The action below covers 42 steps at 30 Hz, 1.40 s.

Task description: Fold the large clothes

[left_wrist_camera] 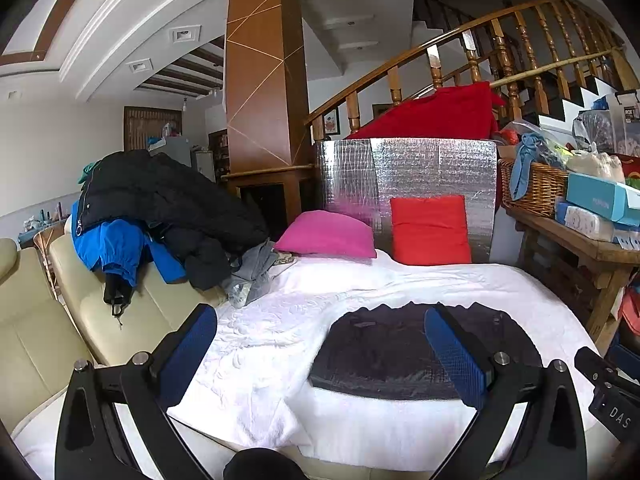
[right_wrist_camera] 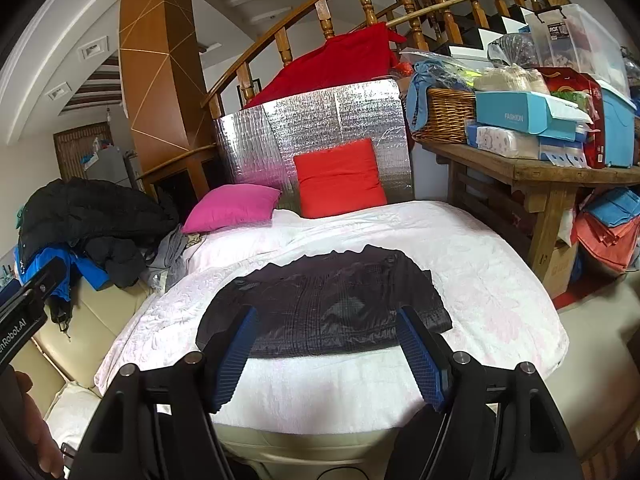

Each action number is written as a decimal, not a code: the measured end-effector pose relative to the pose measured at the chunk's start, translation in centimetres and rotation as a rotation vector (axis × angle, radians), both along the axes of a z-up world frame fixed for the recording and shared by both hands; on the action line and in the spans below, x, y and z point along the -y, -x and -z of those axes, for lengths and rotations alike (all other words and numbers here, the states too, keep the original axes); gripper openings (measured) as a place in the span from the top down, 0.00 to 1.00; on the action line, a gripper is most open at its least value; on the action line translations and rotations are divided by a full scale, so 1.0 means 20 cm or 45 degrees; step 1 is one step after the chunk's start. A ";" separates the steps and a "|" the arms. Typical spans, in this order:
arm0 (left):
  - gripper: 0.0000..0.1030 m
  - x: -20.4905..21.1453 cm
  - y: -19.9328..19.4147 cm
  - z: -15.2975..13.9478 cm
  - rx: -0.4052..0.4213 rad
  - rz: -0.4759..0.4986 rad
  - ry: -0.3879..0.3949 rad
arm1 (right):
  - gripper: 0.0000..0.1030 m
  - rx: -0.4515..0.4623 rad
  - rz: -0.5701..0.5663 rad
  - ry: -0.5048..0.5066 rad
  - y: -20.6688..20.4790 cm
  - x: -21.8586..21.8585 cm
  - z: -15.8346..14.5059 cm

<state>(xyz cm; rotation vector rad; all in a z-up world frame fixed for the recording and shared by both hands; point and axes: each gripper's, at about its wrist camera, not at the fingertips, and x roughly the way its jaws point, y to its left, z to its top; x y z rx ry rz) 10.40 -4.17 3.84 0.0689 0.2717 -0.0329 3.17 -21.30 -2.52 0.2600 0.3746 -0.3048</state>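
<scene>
At the left of the right-wrist frame a heap of clothes (right_wrist_camera: 92, 224) is seen piled on the cream sofa (right_wrist_camera: 80, 320), apparently set aside as work waiting to be folded. In the lower centre of that frame the dark garment (right_wrist_camera: 324, 304) is laid flat on the white blanket (right_wrist_camera: 480, 280), a broad, soft surface that is judged to suit folding; it already looks compact, so a fold or more seems done. The right gripper (right_wrist_camera: 328, 356) is held above the blanket's near edge with its blue pads spread wide and nothing between them. In the left-wrist view the left gripper (left_wrist_camera: 320, 360) is likewise spread and empty (the garment lies at the lower right of that frame, partly behind one pad).

The near hem of the garment is hidden by the pads, so its lower corners cannot be judged. Sleeves and collar are hard to make out in the dark, crinkled fabric. At the right, a cluttered wooden table (right_wrist_camera: 532, 172) is cut off by the frame edge.
</scene>
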 end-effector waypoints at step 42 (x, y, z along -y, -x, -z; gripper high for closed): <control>0.00 -0.16 -0.08 0.02 -0.087 -0.066 0.080 | 0.27 0.018 -0.023 0.154 -0.08 -0.11 -0.09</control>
